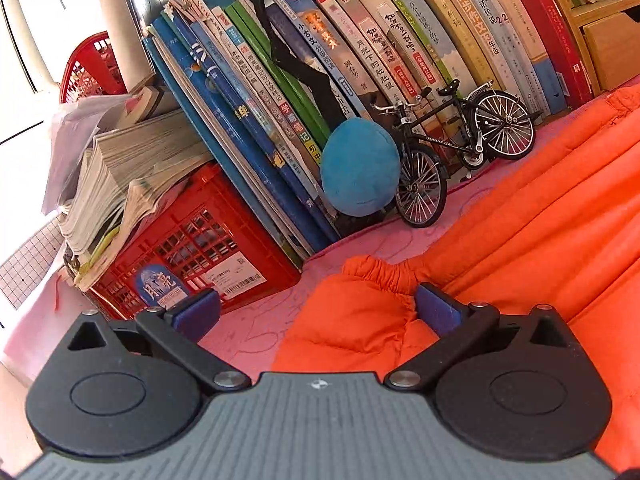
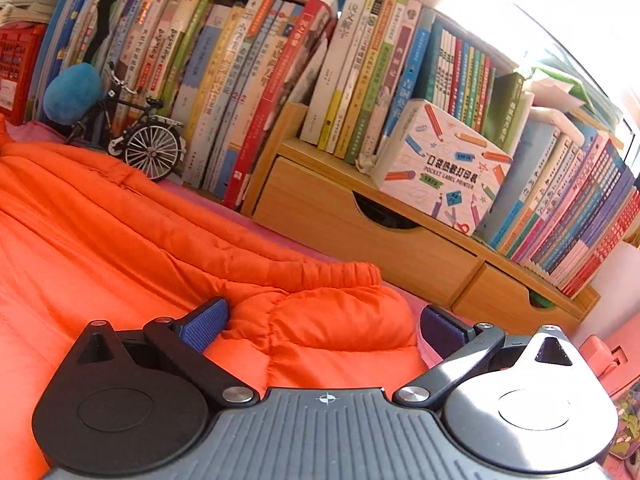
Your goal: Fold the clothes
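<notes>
An orange puffer jacket (image 1: 532,216) lies spread on a pink cloth (image 1: 260,320). In the left wrist view one sleeve cuff (image 1: 372,276) with an elastic edge lies between the fingers of my left gripper (image 1: 318,312), which stands open over it; the right pad (image 1: 438,312) rests against the sleeve. In the right wrist view the other sleeve end (image 2: 332,316) sits between the wide-apart blue pads of my right gripper (image 2: 324,326), also open. The jacket body (image 2: 80,232) stretches away to the left.
A row of books (image 1: 360,52) lines the back. A model bicycle (image 1: 460,148) and a blue plush (image 1: 360,166) stand by the jacket's far edge. A red crate (image 1: 192,256) under stacked papers is at left. Wooden drawers (image 2: 372,232) with a printer box (image 2: 444,168) stand at right.
</notes>
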Available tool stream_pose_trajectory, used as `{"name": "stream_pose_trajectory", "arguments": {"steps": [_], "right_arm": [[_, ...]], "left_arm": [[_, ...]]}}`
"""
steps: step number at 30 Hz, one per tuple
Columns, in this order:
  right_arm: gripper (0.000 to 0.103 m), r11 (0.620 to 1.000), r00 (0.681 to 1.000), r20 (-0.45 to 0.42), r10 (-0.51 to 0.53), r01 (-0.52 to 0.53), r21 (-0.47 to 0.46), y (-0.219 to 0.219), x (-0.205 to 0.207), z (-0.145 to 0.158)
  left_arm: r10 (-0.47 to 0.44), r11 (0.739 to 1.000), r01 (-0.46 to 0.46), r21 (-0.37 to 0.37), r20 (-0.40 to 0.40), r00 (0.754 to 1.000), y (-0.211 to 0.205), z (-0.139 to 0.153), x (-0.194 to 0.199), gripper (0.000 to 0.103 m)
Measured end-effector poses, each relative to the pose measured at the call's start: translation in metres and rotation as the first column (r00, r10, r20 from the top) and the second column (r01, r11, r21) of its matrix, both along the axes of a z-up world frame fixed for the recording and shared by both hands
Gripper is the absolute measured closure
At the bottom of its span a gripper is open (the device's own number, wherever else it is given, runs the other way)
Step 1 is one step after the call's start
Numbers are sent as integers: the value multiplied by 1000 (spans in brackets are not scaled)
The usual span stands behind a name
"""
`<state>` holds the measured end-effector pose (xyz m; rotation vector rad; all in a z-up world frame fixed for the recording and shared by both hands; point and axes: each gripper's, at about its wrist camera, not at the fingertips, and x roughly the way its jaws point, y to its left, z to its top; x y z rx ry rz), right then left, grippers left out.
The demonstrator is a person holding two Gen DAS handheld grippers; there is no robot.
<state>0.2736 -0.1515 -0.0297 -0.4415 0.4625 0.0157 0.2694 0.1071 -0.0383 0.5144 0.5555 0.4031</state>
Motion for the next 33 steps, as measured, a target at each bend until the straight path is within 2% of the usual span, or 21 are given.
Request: {"name": "stream_pose_trajectory", "arguments": {"steps": [6, 9, 23, 33], "right_arm": [[1, 997, 998, -9, -60, 60, -40, -19, 4, -5], [1, 997, 997, -28, -78, 78, -16, -33, 7, -6], [1, 997, 996, -58, -71, 72, 17, -43, 7, -9], [1, 997, 995, -71, -66, 69, 32, -45, 8, -8]], "left_arm": [[-14, 997, 11, -71, -36, 999, 8, 2, 1, 0], [-21, 994, 16, -105, -50, 999, 13, 3, 4, 0], [-30, 986, 20, -163, -60, 998, 19, 5, 10, 0], [-41, 965, 19, -261, -78, 996, 31, 7, 15, 0]]}}
